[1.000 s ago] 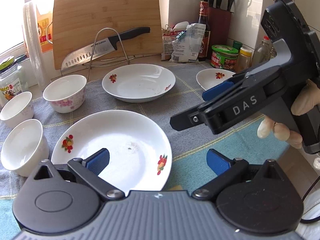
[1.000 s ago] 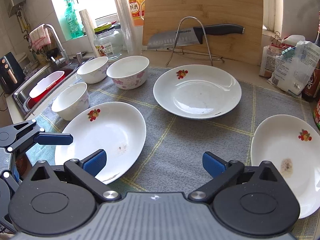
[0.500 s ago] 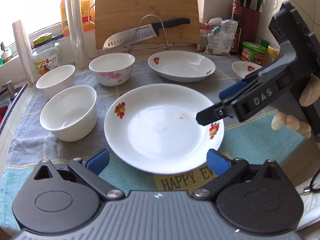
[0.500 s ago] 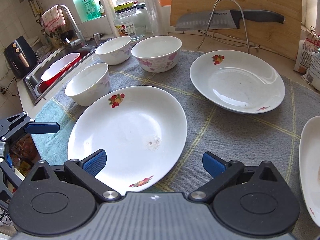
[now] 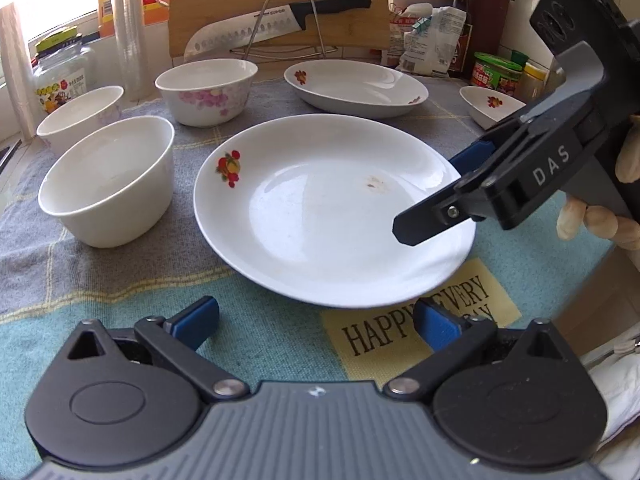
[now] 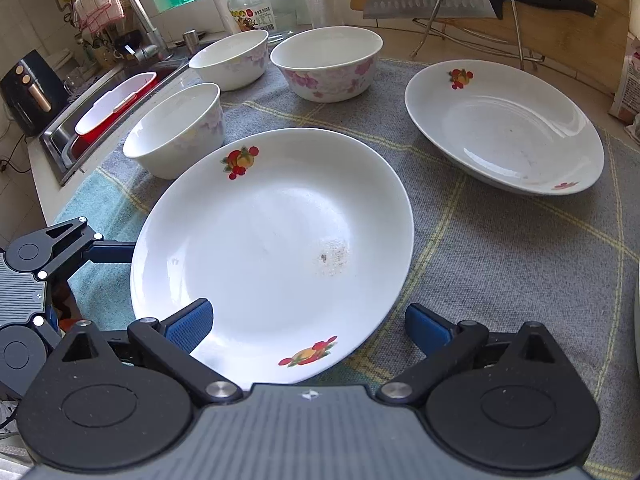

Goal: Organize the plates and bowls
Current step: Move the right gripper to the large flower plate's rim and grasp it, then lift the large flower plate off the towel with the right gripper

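Three white ceramic bowls [image 6: 180, 130] stand empty at the upper left of the right wrist view, two with pink flowers. At centre frame the large white round plate with red fruit prints [image 6: 276, 248] lies on the grey and teal cloth [image 6: 500, 256] covering the tabletop, holding only a small brownish smear. The right gripper [image 6: 308, 326] has its fingers spread over the plate's near rim. The left gripper [image 5: 316, 320] is spread too, just short of the plate.

Sunlit kitchen — tiled wall [image 5: 524, 8], sink [image 6: 68, 136]
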